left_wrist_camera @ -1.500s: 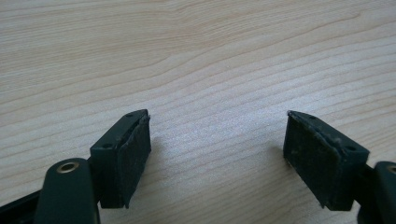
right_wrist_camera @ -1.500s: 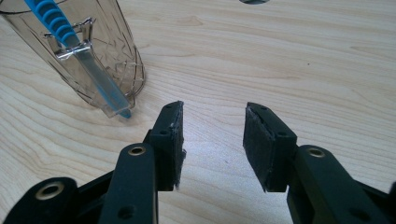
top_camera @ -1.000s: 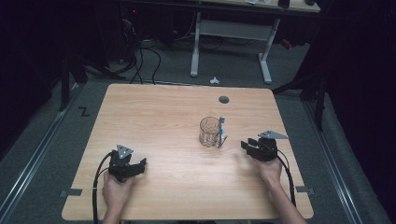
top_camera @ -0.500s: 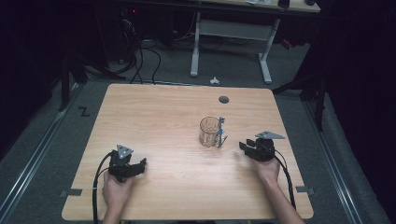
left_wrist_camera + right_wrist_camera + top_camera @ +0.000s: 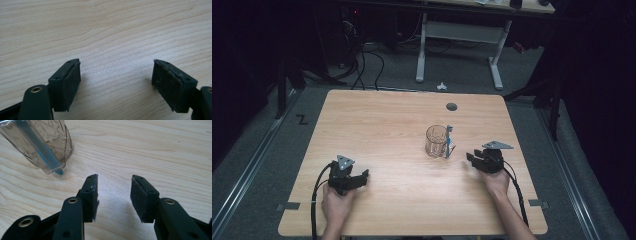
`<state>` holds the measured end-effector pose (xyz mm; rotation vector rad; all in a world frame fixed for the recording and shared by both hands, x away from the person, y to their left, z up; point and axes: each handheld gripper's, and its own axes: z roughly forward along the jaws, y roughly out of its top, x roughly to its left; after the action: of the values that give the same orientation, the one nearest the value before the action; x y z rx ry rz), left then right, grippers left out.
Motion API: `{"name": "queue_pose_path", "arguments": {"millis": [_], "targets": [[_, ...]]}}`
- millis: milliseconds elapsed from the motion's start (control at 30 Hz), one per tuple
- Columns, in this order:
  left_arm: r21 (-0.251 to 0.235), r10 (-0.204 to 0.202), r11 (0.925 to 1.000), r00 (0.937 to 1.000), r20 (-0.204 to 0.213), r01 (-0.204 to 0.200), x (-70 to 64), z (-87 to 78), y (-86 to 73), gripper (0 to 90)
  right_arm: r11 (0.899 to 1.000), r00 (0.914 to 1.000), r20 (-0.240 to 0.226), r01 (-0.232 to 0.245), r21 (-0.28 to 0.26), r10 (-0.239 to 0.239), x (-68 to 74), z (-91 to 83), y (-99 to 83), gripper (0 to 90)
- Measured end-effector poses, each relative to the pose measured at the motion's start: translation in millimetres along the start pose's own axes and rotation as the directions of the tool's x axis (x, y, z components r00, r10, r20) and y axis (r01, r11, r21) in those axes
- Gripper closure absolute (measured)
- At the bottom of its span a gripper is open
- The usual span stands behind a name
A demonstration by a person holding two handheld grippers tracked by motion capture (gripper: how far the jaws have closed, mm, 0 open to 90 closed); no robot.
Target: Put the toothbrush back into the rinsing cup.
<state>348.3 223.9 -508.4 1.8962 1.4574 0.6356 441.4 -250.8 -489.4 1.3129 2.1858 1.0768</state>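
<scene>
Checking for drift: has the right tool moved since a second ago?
Yes, slightly. The right tool has edged left, toward the glass mug, still on the table, jaws open.

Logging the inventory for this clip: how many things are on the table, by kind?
Glass mugs: 1, a clear glass mug
Blue-handled items: 1, a blue stick at the mug's handle; type unclear
Handheld grippers: 2, left gripper, right gripper
Total: 4

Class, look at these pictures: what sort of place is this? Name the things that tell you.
Probably a lab or workshop: a bare wooden table on grey floor, bundled cables behind it, a white-legged desk, and a hand-held tool near a glass mug.
</scene>
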Motion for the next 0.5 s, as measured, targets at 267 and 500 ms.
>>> {"name": "queue_pose_path", "arguments": {"millis": [267,500], "targets": [[0.001,0.0,1.0,1.0,0.0,0.0,0.0,-0.1,0.0,23.6,1.0,0.9999,0.008,0.008,0.009,-0.008,0.4,2.0,-0.2,57.5],[0.001,0.0,1.0,1.0,0.0,0.0,0.0,0.0,0.0,23.6,1.0,0.9999,0.008,0.008,0.019,-0.008,2.1,5.8,-0.9,57.2]]}}
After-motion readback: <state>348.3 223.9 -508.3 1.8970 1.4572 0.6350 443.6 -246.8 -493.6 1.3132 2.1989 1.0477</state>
